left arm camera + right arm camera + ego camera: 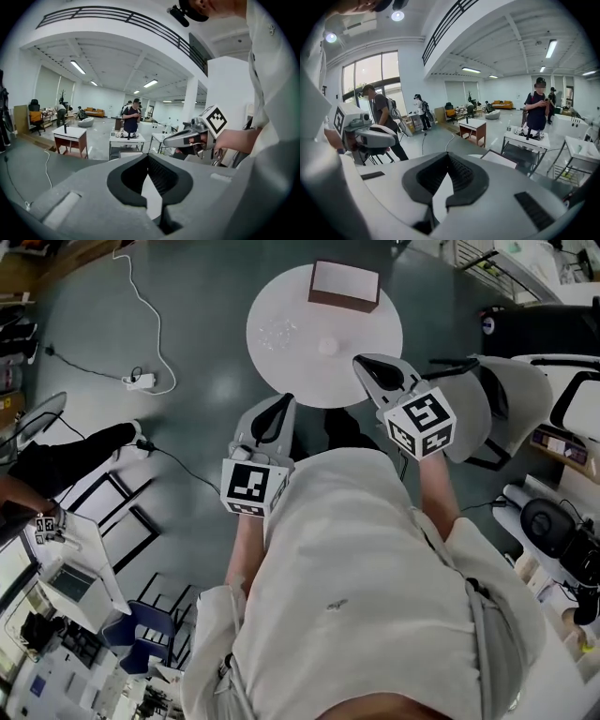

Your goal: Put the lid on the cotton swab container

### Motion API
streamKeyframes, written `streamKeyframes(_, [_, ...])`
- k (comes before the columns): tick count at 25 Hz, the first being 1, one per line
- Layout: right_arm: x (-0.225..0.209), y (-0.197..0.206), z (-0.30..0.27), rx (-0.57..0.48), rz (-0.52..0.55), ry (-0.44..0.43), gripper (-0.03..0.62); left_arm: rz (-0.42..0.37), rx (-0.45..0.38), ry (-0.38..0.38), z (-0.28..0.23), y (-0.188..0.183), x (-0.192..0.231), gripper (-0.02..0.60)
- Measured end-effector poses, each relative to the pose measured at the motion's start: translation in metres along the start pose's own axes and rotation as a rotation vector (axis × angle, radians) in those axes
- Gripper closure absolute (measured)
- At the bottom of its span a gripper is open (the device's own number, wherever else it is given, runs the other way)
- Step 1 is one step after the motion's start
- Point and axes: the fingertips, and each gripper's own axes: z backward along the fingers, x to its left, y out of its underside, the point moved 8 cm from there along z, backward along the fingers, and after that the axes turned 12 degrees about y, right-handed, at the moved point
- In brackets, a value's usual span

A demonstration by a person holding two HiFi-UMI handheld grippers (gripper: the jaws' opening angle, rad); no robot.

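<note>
White power strip [141, 382] is lying on the grey floor at far left, and right of it the L gripper [284, 401] is hanging by the near edge of the round table [366, 329], jaws meeting tip to tip w/ nothing btwn them. On the tabletop the clear container [278, 332] is sitting left of centre, its lid [327, 346] lying apart from it to the right & a box [345, 285] resting at the far edge. The R gripper [362, 362] is hovering over the table's near right edge, jaws likewise pressing together & holding nothing.

The left gripper [284, 401] and the right gripper [364, 362] are being held side by side, apart, pointing forward ahead of the person, both jaw pairs closed on nothing.
</note>
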Motion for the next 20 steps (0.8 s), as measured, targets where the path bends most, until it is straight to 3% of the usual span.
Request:
streamKeyframes(14, [-0.066, 0.009, -0.063, 0.071, 0.075, -0.21, 0.588, 0.093, 0.067, -0.137, -0.095, -0.002, -0.002, 0.574])
streamKeyframes(20, [-0.078, 0.026, -0.074, 0.125, 0.09, -0.275, 0.588, 0.161, 0.106, -0.182, -0.109, 0.009, -0.013, 0.574])
